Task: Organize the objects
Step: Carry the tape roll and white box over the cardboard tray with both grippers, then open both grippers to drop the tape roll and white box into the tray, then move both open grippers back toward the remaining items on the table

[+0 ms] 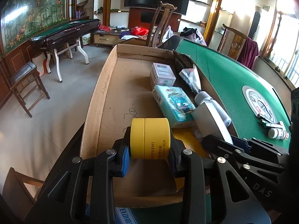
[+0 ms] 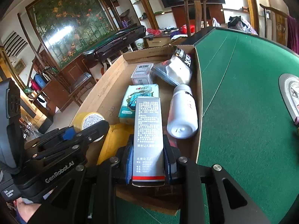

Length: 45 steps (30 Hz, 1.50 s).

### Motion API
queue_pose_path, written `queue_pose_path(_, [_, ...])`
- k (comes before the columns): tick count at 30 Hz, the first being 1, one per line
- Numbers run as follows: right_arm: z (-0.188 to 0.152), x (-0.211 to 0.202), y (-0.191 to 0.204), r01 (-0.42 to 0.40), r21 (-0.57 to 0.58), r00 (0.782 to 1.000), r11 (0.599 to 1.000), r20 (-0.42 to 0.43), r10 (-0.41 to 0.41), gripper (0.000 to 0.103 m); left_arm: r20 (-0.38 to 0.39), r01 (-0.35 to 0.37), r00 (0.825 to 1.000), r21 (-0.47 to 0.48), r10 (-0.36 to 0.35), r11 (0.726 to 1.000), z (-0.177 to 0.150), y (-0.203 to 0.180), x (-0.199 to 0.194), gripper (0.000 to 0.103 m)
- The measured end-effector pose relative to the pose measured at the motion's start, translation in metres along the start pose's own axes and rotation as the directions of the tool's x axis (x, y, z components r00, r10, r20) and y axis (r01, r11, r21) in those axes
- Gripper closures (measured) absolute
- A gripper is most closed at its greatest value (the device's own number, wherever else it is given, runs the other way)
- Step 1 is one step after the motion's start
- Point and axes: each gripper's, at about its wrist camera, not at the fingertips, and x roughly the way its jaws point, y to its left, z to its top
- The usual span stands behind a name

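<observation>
Left gripper (image 1: 149,149) clamps rigid, slick yellow round jar (image 1: 150,138) by sides; right gripper (image 2: 148,160) pinches light, crushable grey carton (image 2: 147,130) at base, over cardboard tray (image 1: 97,93).

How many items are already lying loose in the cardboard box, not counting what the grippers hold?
4, maybe more hidden. Small white carton at the far end, plastic bag beside it on the table side, tissue pack nearer, white bottle along the wall of the box.
</observation>
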Motion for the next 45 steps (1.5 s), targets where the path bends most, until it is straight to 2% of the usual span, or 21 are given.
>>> queue_pose_path(10, [-0.002, -0.018, -0.004, -0.025, -0.012, 0.999, 1.000, 0.019, 0.026, 0.076, -0.030, -0.013, 0.999, -0.005, 0.013, 1.000, -0.003, -0.003, 0.003, 0.069])
queue_pose_path(15, [-0.002, -0.039, -0.015, -0.043, 0.004, 0.997, 0.999, 0.061, 0.042, 0.076, 0.001, -0.038, 0.999, -0.012, 0.038, 0.999, 0.000, -0.003, -0.008, 0.054])
queue_pose_path(17, [-0.002, -0.047, -0.021, -0.049, 0.017, 0.996, 0.999, 0.079, 0.047, 0.076, 0.021, -0.048, 0.999, -0.015, 0.049, 0.999, 0.002, -0.003, -0.015, 0.052])
queue_pose_path(28, [-0.009, -0.090, -0.079, -0.102, 0.155, 0.986, 0.983, 0.147, 0.079, 0.076, 0.053, -0.063, 0.997, -0.010, 0.063, 0.998, 0.013, -0.011, -0.033, 0.052])
queue_pose_path(32, [-0.013, -0.117, -0.111, -0.099, 0.213, 0.979, 0.972, 0.198, 0.056, 0.076, 0.060, -0.057, 0.997, -0.005, 0.057, 0.998, 0.014, -0.018, -0.037, 0.052])
queue_pose_path(36, [-0.019, -0.157, -0.165, -0.013, 0.295, 0.964, 0.955, 0.258, -0.067, 0.076, 0.075, -0.037, 0.997, 0.028, 0.035, 0.999, 0.014, -0.032, -0.042, 0.052])
queue_pose_path(38, [-0.026, -0.180, -0.205, 0.035, 0.376, 0.950, 0.926, 0.274, -0.147, 0.076, 0.078, -0.021, 0.997, 0.049, 0.017, 0.999, 0.013, -0.043, -0.043, 0.052])
queue_pose_path(40, [-0.033, -0.200, -0.243, 0.122, 0.455, 0.931, 0.882, 0.256, -0.260, 0.075, 0.075, 0.001, 0.997, 0.075, -0.007, 0.997, 0.011, -0.055, -0.042, 0.052])
queue_pose_path(42, [-0.039, -0.215, -0.274, 0.210, 0.497, 0.903, 0.842, 0.233, -0.362, 0.075, 0.066, 0.029, 0.997, 0.119, -0.037, 0.992, 0.008, -0.074, -0.039, 0.052])
queue_pose_path(43, [-0.041, -0.217, -0.286, 0.233, 0.513, 0.901, 0.826, 0.206, -0.382, 0.075, 0.062, 0.041, 0.997, 0.136, -0.050, 0.990, 0.007, -0.083, -0.037, 0.052])
queue_pose_path(45, [-0.049, -0.216, -0.309, 0.222, 0.548, 0.918, 0.807, 0.160, -0.362, 0.073, 0.045, 0.065, 0.996, 0.171, -0.074, 0.983, 0.004, -0.099, -0.034, 0.052])
